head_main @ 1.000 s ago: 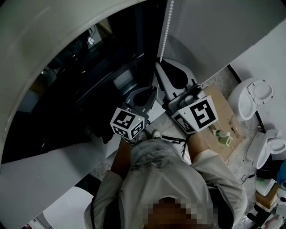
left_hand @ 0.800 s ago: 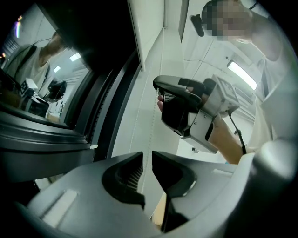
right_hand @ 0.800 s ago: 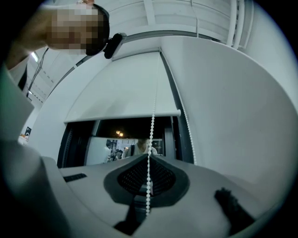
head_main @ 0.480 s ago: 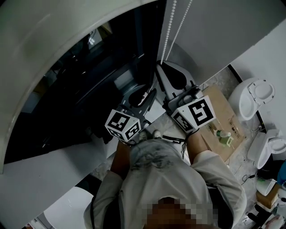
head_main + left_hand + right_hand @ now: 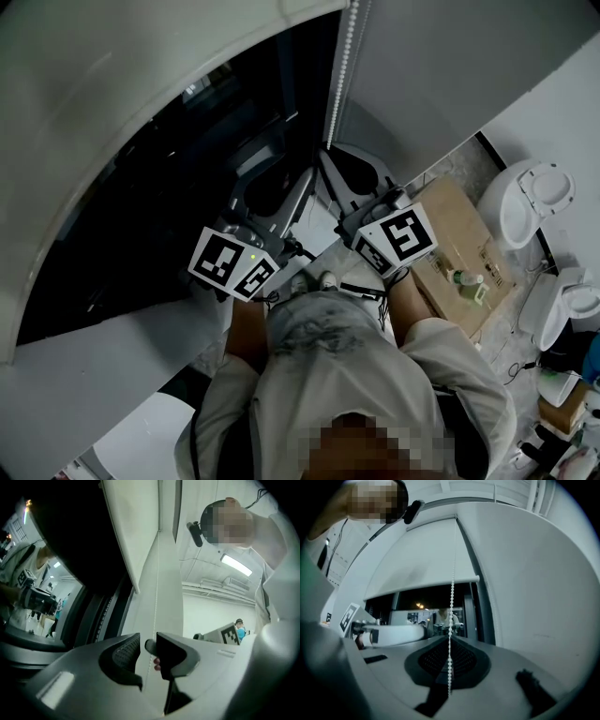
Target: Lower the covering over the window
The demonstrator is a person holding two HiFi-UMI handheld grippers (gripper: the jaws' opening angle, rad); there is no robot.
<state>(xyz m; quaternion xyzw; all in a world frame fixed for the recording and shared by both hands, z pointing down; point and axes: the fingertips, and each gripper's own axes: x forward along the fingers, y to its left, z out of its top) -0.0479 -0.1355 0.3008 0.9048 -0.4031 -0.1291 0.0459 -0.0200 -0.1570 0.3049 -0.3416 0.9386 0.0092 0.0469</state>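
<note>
While the right gripper (image 5: 450,656) is clamped shut on the bead chain (image 5: 451,603), the left gripper (image 5: 147,648) is off it. Its jaws have just been opening and now stand wide, with nothing pinched. A strand of chain runs up past the gap, but neither pad presses on it. In the head view both grippers sit side by side at the right edge of the window (image 5: 159,197), under the hanging chain, with the left one raised beside the right. Roller blind (image 5: 422,564) is partly down. In the right gripper view its bottom rail (image 5: 423,588) hangs across the pane, with dark glass bare below it. The head view also shows a broad band of dark glass uncovered under the blind's edge. So the task is under way but not finished: the upper part is covered and the lower part is not. I can't tell how much of the pane is left, since the sill is hidden behind the grippers. Judging by the pose, this is a hand-over-hand pull, with the right holding the chain taut and low and the left freed to take a new hold higher up. What's left is probably several more pulls until the rail reaches the bottom of the window, then letting go of the chain. Which strand lowers the blind can't be told from here.
</note>
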